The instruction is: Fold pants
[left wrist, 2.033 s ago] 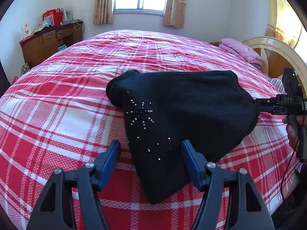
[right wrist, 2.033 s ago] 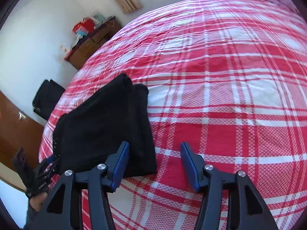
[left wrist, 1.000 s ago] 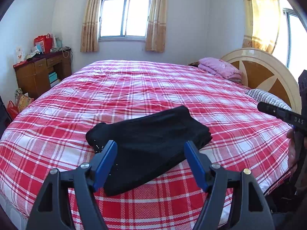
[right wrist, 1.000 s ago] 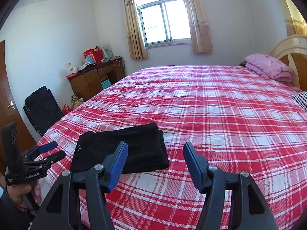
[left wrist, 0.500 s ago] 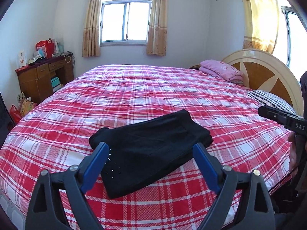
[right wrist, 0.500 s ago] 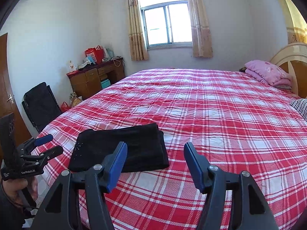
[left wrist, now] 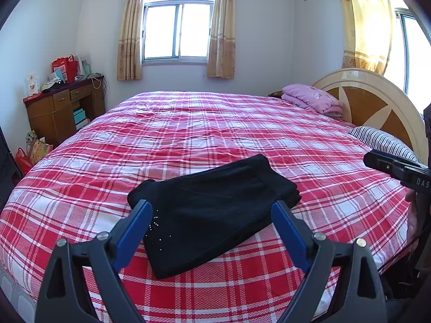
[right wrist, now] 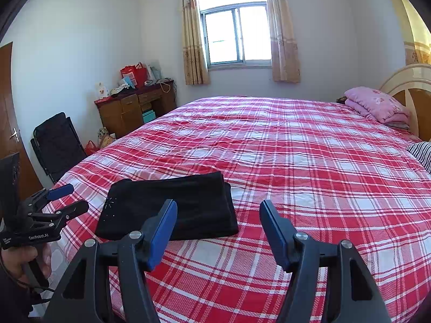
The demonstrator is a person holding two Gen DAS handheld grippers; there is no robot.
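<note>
Both tools, left tool (left wrist: pixel 210 231) and right tool (right wrist: pixel 218 227), hover wide above folded pants (left wrist: pixel 215 210).

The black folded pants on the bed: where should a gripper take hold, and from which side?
Grip the stacked layered edge of the black folded pants nearest the striped pillow. It stands thick above the red plaid bedspread, so the open right gripper can probably pinch all layers from that side.
</note>
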